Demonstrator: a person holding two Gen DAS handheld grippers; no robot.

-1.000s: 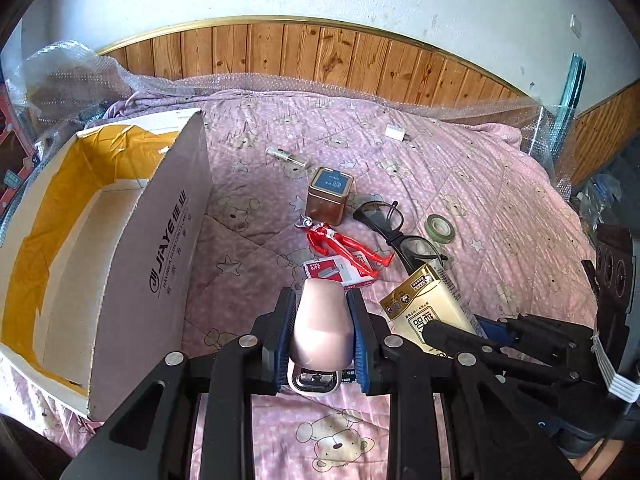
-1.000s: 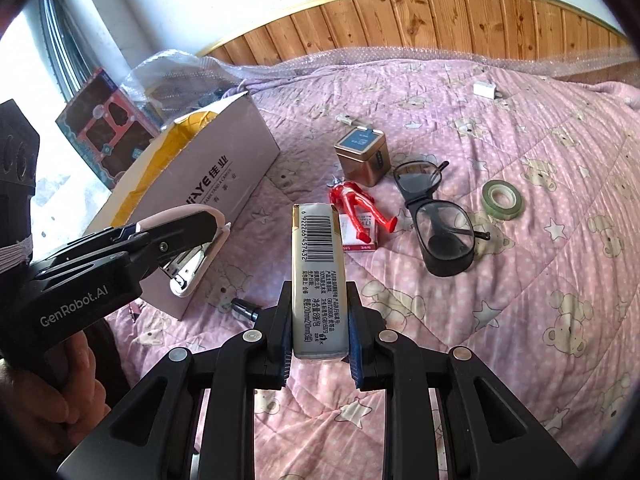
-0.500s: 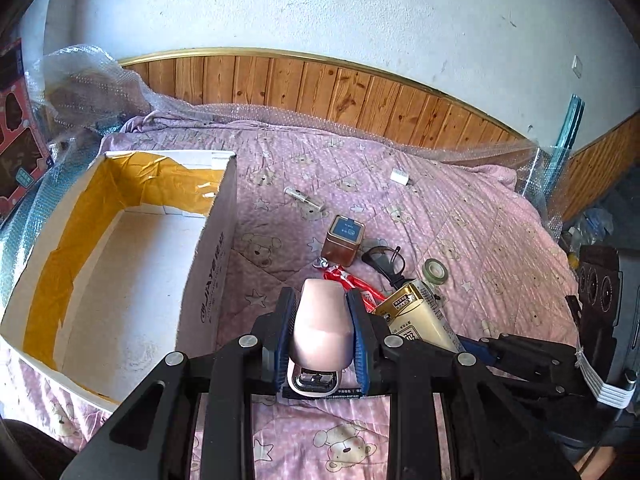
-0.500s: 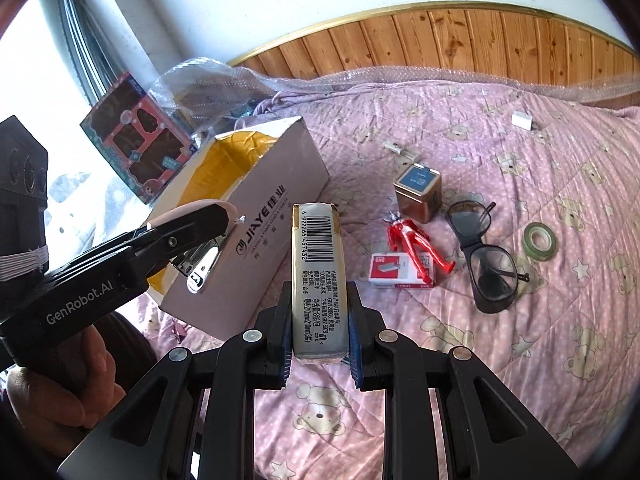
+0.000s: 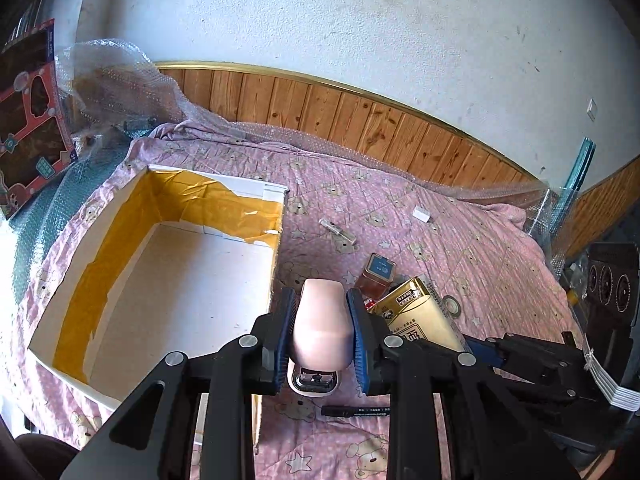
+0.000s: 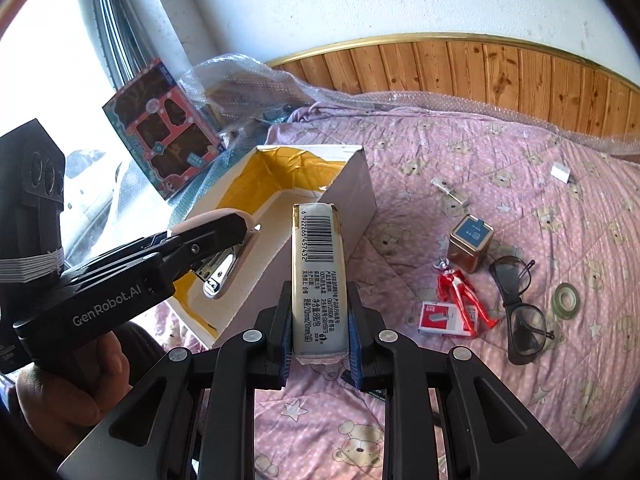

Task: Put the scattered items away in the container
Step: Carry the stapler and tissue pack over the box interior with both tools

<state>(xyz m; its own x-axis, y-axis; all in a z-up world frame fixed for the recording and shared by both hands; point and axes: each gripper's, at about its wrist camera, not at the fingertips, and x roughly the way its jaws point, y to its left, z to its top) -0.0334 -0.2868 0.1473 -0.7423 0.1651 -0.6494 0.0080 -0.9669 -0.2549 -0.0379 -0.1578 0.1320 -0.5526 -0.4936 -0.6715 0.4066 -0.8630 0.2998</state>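
My left gripper (image 5: pixel 322 300) is shut on a pink stapler (image 5: pixel 322 330), held above the near right wall of the open white cardboard box (image 5: pixel 276 240). The box is empty inside, lined with yellow tape. My right gripper (image 6: pixel 318 292) is shut on a long gold tissue pack (image 6: pixel 317 264), barcode side up, just right of the box (image 6: pixel 356 184). In the right wrist view the left gripper (image 6: pixel 216 236) and stapler (image 6: pixel 222 276) hang over the box's near end. The gold pack (image 5: pixel 416 320) shows right of the stapler.
On the pink bedspread lie a small tin (image 6: pixel 470 248), a red figure (image 6: pixel 464 294), a red-white card box (image 6: pixel 440 318), black glasses (image 6: pixel 520 300), a tape roll (image 6: pixel 566 298), a black pen (image 5: pixel 356 411) and two small white pieces (image 6: pixel 560 173). A toy box (image 6: pixel 164 144) and bubble wrap lie behind.
Both grippers have risen and swung left toward the box, each keeping its item. The box's inside is now in full view under the stapler.
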